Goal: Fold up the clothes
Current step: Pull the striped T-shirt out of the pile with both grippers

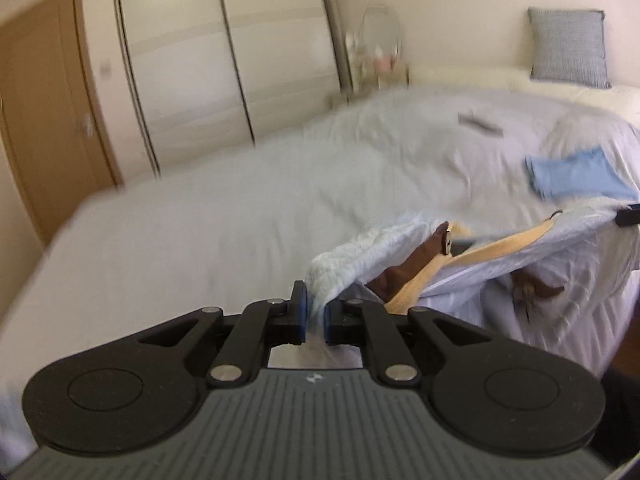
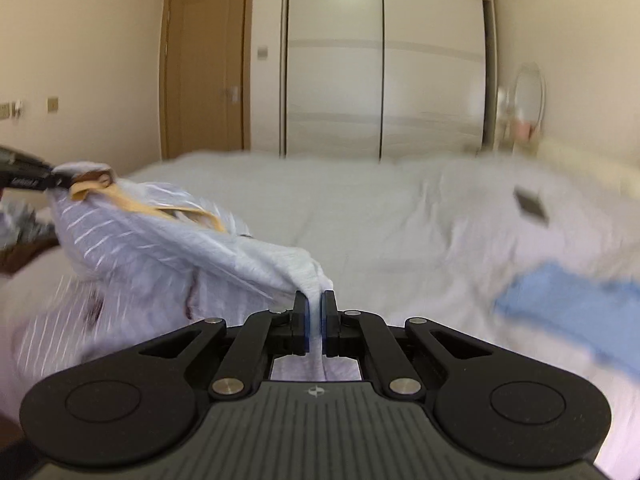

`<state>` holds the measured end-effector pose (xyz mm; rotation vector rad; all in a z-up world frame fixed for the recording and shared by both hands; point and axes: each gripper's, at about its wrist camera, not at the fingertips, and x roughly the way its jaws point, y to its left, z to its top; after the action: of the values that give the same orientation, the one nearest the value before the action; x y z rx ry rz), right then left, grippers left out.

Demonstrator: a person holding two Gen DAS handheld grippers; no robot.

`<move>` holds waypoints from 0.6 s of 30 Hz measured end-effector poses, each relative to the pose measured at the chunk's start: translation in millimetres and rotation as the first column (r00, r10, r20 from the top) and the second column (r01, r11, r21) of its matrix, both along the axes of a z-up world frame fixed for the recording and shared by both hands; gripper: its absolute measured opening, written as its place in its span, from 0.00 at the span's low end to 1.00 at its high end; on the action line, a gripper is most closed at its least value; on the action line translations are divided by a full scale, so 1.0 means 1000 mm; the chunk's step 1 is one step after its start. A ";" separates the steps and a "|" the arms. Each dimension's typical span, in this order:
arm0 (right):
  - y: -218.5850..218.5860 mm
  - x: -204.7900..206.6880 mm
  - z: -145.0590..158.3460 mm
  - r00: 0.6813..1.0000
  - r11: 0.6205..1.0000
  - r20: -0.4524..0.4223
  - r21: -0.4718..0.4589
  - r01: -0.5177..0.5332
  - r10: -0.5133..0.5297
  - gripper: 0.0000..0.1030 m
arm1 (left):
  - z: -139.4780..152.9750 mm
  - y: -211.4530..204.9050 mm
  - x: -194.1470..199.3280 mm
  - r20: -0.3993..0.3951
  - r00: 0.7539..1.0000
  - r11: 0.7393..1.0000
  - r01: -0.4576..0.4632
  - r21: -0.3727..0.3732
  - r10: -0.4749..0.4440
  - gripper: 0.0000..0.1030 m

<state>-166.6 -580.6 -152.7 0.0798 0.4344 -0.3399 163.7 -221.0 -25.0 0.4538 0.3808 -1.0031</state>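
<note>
Here, both claws pinch a crinkled, pale striped garment [image 2: 168, 240].

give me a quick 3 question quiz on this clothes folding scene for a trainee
1. True or false: both grippers are shut on the striped garment.
2. What lies flat on the bed beyond the garment? A) folded blue cloth B) red towel C) black shoe
3. Fill in: the garment's inner band is ____ coloured.

Key
1. True: the left gripper and the right gripper each pinch an edge, with the garment stretched between them.
2. A, the blue cloth.
3. Tan, as on the band.
</note>
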 end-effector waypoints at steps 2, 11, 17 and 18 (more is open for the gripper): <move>0.005 -0.005 -0.020 0.999 1.000 -0.045 0.027 -0.005 0.007 0.03 | -0.023 0.017 -0.006 -0.031 0.999 0.999 -0.016 0.049 0.017 0.09; 0.011 -0.003 -0.056 0.992 0.998 -0.121 0.057 -0.040 0.047 0.23 | -0.052 0.038 -0.036 0.147 0.989 0.978 -0.020 0.209 -0.012 0.34; 0.009 -0.009 -0.049 0.995 0.996 -0.086 0.068 -0.051 0.056 0.43 | -0.054 0.025 -0.064 0.267 0.943 0.956 0.125 0.267 -0.198 0.37; 0.009 -0.008 -0.048 0.995 0.996 -0.081 0.073 -0.056 0.062 0.46 | -0.058 0.020 -0.064 0.269 0.936 0.947 0.146 0.286 -0.226 0.37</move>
<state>-174.7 -571.5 -200.4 0.1214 0.5304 -0.2701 99.8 -201.4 -83.4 0.8849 0.1979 -1.0536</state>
